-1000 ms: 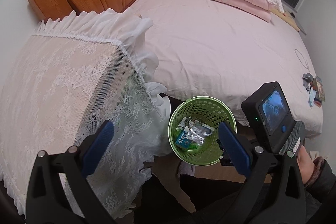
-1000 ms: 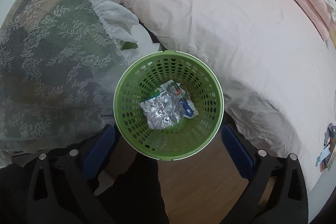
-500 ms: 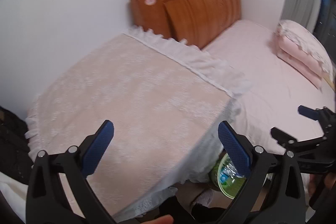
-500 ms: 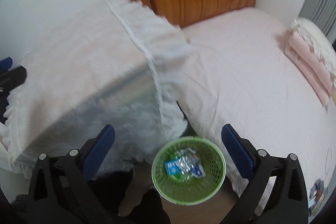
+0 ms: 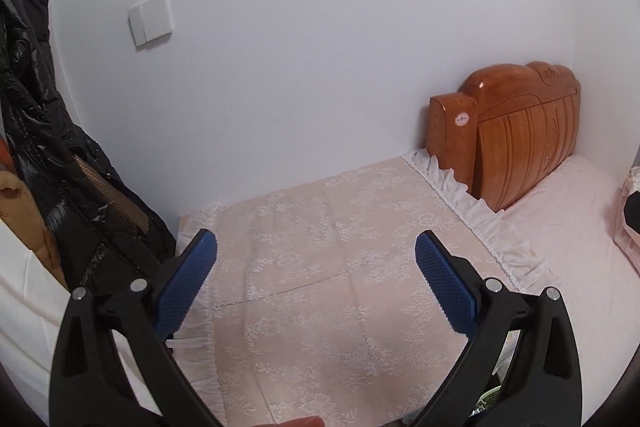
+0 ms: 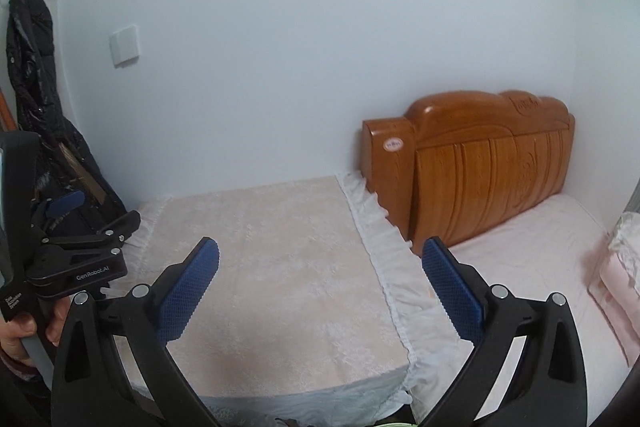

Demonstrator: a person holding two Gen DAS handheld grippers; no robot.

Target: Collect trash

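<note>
You are facing a lace-covered table (image 5: pixel 320 267) standing just beside the wooden headboard (image 6: pixel 480 163) — a pink bed (image 6: pixel 532 259) lying to its right, a black jacket (image 5: pixel 44 147) hanging left, a wall switch (image 5: pixel 151 19) showing above.

Soft, even indoor light is cast across the white wall (image 5: pixel 320 27); straight lines are bowed by fisheye distortion, and corners are masked by black vignetting.
</note>
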